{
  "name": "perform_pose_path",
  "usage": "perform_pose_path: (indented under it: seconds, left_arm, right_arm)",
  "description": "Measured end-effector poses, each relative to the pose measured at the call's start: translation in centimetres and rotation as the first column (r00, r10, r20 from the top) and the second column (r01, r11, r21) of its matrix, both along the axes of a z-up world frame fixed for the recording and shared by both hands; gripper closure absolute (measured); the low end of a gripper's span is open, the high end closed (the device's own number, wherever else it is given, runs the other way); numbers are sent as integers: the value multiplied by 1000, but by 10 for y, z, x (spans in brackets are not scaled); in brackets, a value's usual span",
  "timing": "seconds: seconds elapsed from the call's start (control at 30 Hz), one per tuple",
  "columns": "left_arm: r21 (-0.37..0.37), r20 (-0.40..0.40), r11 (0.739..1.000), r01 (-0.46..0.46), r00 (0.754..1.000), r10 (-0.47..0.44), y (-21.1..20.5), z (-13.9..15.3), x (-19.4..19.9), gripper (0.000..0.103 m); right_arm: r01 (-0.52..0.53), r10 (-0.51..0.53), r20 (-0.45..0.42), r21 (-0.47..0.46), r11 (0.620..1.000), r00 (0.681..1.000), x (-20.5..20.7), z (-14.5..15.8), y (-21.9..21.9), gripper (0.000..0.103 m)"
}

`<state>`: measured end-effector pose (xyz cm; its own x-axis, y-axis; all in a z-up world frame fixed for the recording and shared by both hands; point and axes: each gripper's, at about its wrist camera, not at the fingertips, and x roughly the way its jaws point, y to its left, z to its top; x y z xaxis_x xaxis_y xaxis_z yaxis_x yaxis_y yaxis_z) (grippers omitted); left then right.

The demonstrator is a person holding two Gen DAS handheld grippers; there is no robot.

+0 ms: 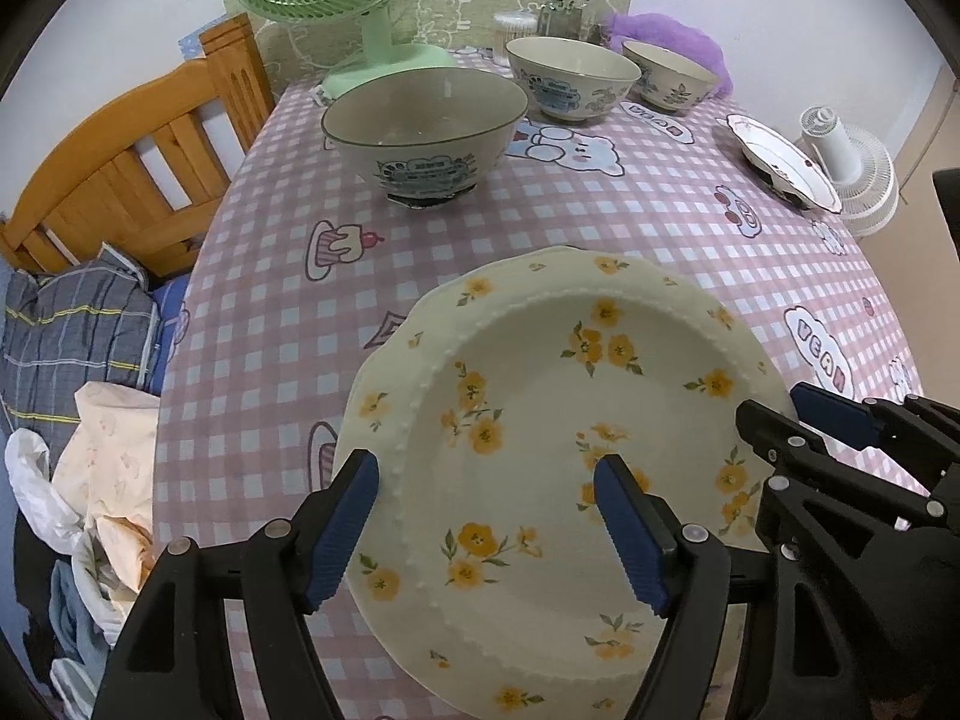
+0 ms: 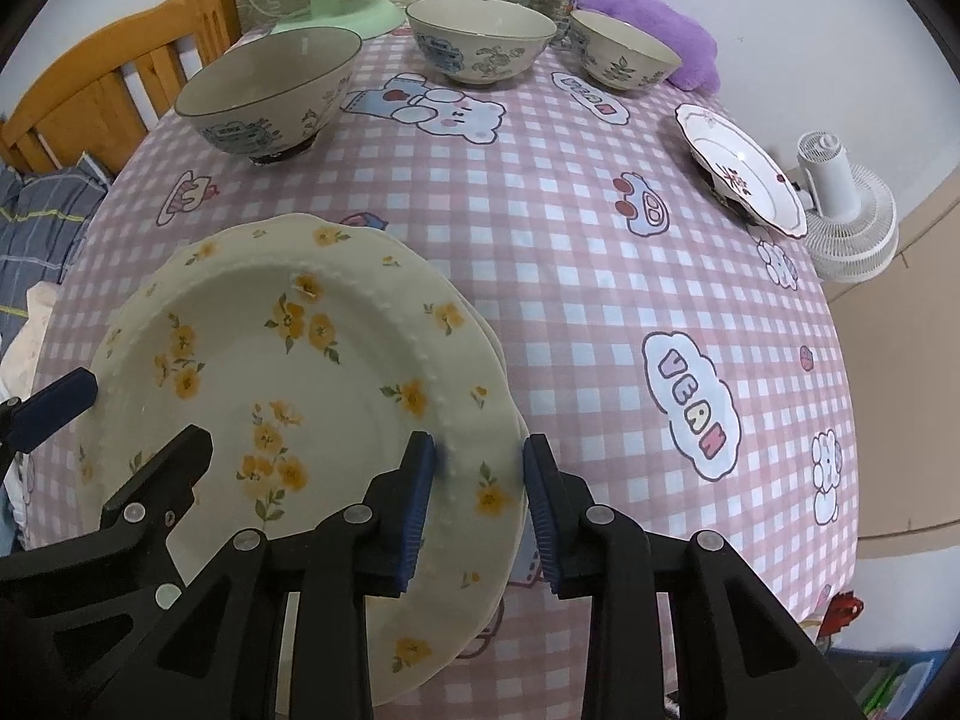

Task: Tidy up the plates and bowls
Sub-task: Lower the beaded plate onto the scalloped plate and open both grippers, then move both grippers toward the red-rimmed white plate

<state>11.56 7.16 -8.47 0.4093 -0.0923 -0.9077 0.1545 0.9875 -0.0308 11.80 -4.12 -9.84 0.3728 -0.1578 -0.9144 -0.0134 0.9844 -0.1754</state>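
A cream plate with yellow flowers (image 1: 540, 420) lies on another like it at the near edge of the table; it also shows in the right wrist view (image 2: 288, 390). My left gripper (image 1: 486, 522) is open with its jaws on either side of the plate's left rim. My right gripper (image 2: 480, 498) is partly closed around the plate's right rim, pads close to it; contact is unclear. Three bowls stand at the back: a large grey-rimmed one (image 1: 423, 126), a middle one (image 1: 570, 81) and a small one (image 1: 669, 75). A white plate (image 1: 780, 162) sits at the far right.
A pink checked cloth (image 2: 540, 228) covers the table. A green fan (image 1: 336, 6), a glass jar (image 1: 576, 9) and a purple cloth (image 1: 666, 36) are at the back. A wooden bed frame (image 1: 120, 168) with bedding is on the left, a white fan (image 2: 846, 204) on the right.
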Motion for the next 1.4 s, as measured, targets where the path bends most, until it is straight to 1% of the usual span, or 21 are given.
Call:
perform_pose_path:
  seconds: [0.1, 0.2, 0.23, 0.27, 0.3, 0.33, 0.4, 0.47, 0.53, 0.63, 0.77, 0.87, 0.93, 1.1, 1.2, 1.4]
  left_arm:
    - [-22, -19, 1000, 14, 1000, -14, 0, 1, 1, 23]
    - [-44, -25, 999, 15, 1000, -16, -1, 5, 2, 21]
    - [-54, -24, 998, 20, 999, -21, -1, 8, 3, 18]
    - [-58, -18, 998, 25, 1000, -26, -2, 11, 3, 17]
    - [-62, -9, 998, 32, 999, -33, -3, 15, 2, 16]
    - [-65, -2, 997, 38, 999, -38, -3, 18, 3, 12]
    - [-68, 15, 997, 49, 999, -48, -6, 26, 2, 9]
    - [-71, 34, 996, 55, 998, -53, -9, 36, 3, 6]
    - [-79, 52, 996, 49, 998, -45, -11, 44, 5, 6]
    - [-85, 101, 996, 38, 994, -29, -16, 55, 6, 6]
    - [-83, 136, 996, 18, 991, -7, -24, 60, 9, 6]
    - [-70, 142, 998, 2, 990, 8, -35, 60, 13, 6]
    - [-67, 138, 998, -15, 990, 24, -45, 60, 16, 7]
    - [-59, 154, 997, -50, 986, 58, -71, 65, 25, 7]
    - [-50, 167, 995, -85, 982, 92, -91, 69, 29, 9]
    - [-62, 168, 993, -99, 980, 108, -128, 73, 40, 10]
  right_arm:
    - [27, -27, 14, 33, 999, 1000, 0, 6, -6, 68]
    - [32, -34, 51, 38, 999, 998, 0, 19, -8, 63]
    - [32, -35, 63, 48, 998, 997, -1, 24, -9, 58]
    - [34, -38, 72, 55, 998, 997, -1, 28, -9, 49]
    - [34, -39, 89, 63, 997, 995, -2, 34, -9, 45]
    - [32, -39, 104, 68, 997, 994, -3, 38, -9, 40]
    - [26, -36, 133, 73, 997, 990, -4, 48, -9, 36]
    - [25, -38, 147, 88, 996, 988, -3, 55, -10, 36]
    - [16, -33, 160, 103, 995, 987, -2, 62, -11, 36]
    - [12, -36, 183, 132, 991, 982, -1, 70, -16, 35]
    - [3, -43, 207, 187, 982, 977, 3, 77, -29, 35]
    - [-7, -34, 222, 183, 983, 974, 7, 79, -38, 35]
    - [-11, -30, 216, 186, 983, 976, 12, 79, -46, 35]
    - [-36, -10, 223, 201, 979, 975, 25, 85, -73, 35]
    - [-65, 16, 231, 206, 976, 973, 33, 90, -90, 35]
    - [-99, 50, 234, 201, 975, 971, 47, 97, -129, 35]
